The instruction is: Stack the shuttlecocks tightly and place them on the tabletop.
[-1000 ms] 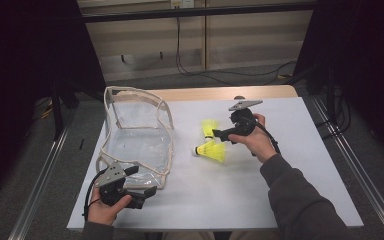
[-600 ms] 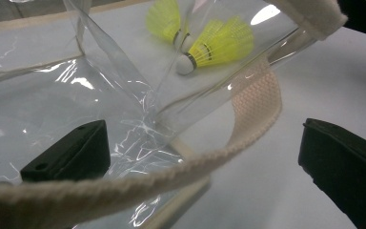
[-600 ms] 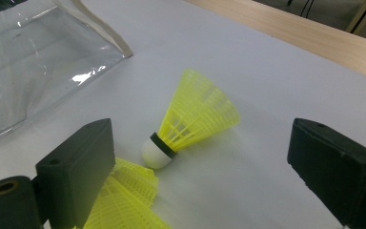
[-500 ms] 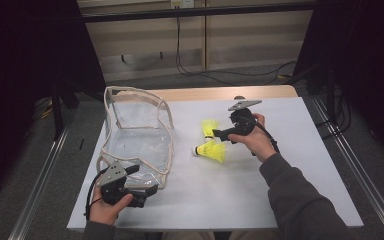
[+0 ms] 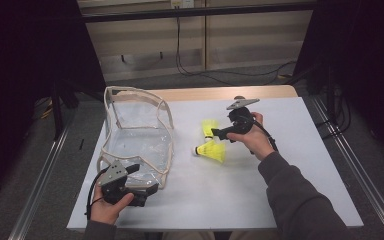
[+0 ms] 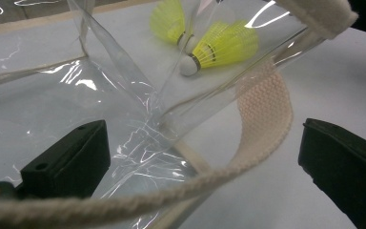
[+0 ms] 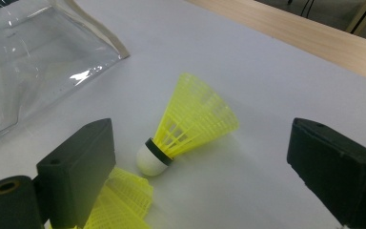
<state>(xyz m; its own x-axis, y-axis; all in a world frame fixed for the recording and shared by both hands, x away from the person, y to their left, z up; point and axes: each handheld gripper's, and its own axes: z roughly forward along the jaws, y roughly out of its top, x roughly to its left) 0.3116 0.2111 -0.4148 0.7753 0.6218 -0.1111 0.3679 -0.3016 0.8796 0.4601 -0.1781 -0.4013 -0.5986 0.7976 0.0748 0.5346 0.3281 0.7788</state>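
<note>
Two black jaws rising from the bottom, set wide apart, left gripper (image 6: 205,167) open around the near edge of a clear plastic bag (image 6: 76,100). Cream woven strap (image 6: 267,114) looping down between the jaws, curving across the bottom from right to left. Creased, glinting film over the left jaw. Two yellow shuttlecocks (image 6: 219,45) lying far off on the white table (image 6: 333,90), seen through the plastic, white cork tips pointing near, touching each other.
</note>
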